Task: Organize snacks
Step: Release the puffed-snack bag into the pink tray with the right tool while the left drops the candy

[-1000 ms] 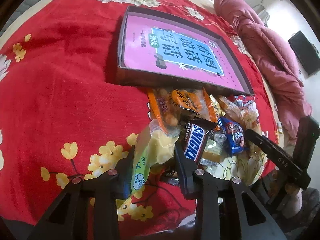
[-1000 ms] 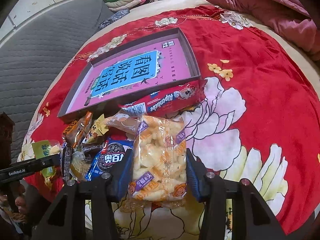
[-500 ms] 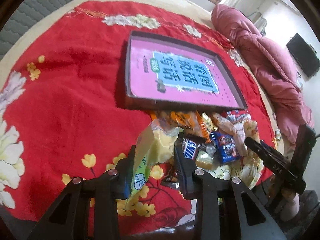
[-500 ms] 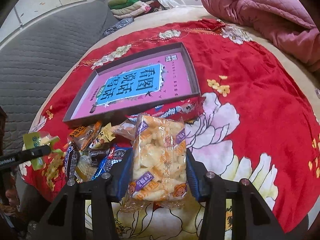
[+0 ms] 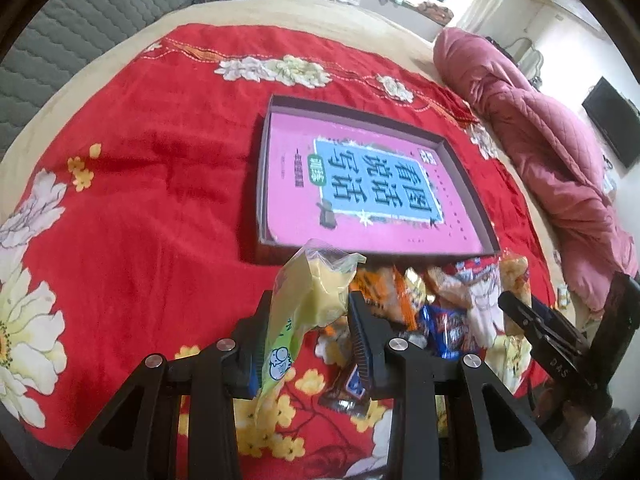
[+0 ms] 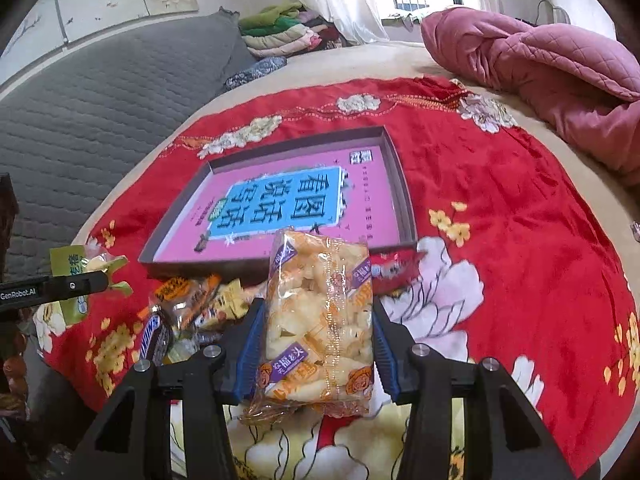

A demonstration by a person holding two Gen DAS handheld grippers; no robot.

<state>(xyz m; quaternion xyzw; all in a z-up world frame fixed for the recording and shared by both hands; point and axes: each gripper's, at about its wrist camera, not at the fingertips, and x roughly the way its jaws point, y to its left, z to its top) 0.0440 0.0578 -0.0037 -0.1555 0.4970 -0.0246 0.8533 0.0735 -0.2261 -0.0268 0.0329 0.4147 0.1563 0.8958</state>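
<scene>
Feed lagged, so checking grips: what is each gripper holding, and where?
Left gripper: green-yellow snack bag, pinched across its middle. Right gripper: clear orange-printed puffed-snack bag, clamped by its side edges.

Yellow-green snack packet (image 5: 298, 312) upright and clear orange-printed puff bag (image 6: 320, 320), each pinched between fingers, loose snack pile (image 5: 440, 300) against shallow pink-lined box (image 5: 360, 184) mid-bed
</scene>
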